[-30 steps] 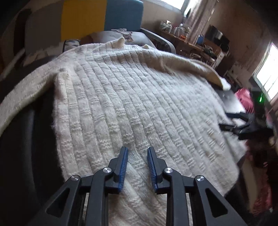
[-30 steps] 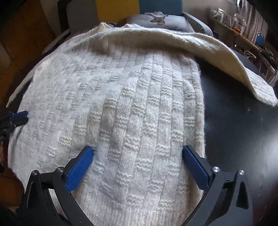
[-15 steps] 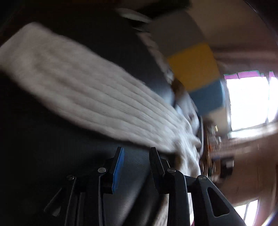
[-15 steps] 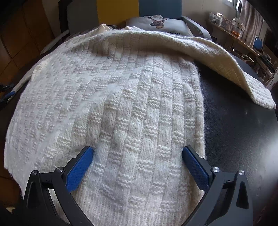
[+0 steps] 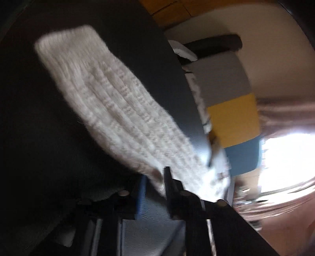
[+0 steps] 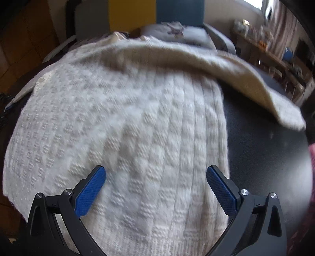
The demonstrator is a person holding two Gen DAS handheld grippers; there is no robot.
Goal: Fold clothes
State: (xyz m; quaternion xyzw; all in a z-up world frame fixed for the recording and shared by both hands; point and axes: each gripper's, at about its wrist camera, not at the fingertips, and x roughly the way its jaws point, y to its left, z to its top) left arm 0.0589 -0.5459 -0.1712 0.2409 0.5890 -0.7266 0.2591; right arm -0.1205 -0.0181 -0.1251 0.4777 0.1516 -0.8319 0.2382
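Note:
A cream knit sweater point(image 6: 137, 118) lies spread flat on a dark table point(image 6: 265, 147). My right gripper point(image 6: 155, 177) hovers wide open above the body near the hem, nothing between its fingers. The sweater's right sleeve point(image 6: 236, 78) runs out diagonally to the right. In the blurred, tilted left wrist view the other sleeve point(image 5: 118, 106) stretches over the dark table point(image 5: 39, 137). My left gripper point(image 5: 155, 177) sits at that sleeve's near edge with a narrow gap, and the knit edge just reaches between the fingertips.
A chair with grey, yellow and blue panels point(image 6: 132, 13) stands behind the table, holding a grey cushion point(image 6: 177, 31). A cluttered shelf point(image 6: 275, 59) runs along the right wall. A bright window point(image 5: 285, 163) glares in the left wrist view.
My left gripper swung off the sweater's body to the left sleeve, turned, and its gap narrowed. The right gripper shifted slightly forward over the body and stayed wide open.

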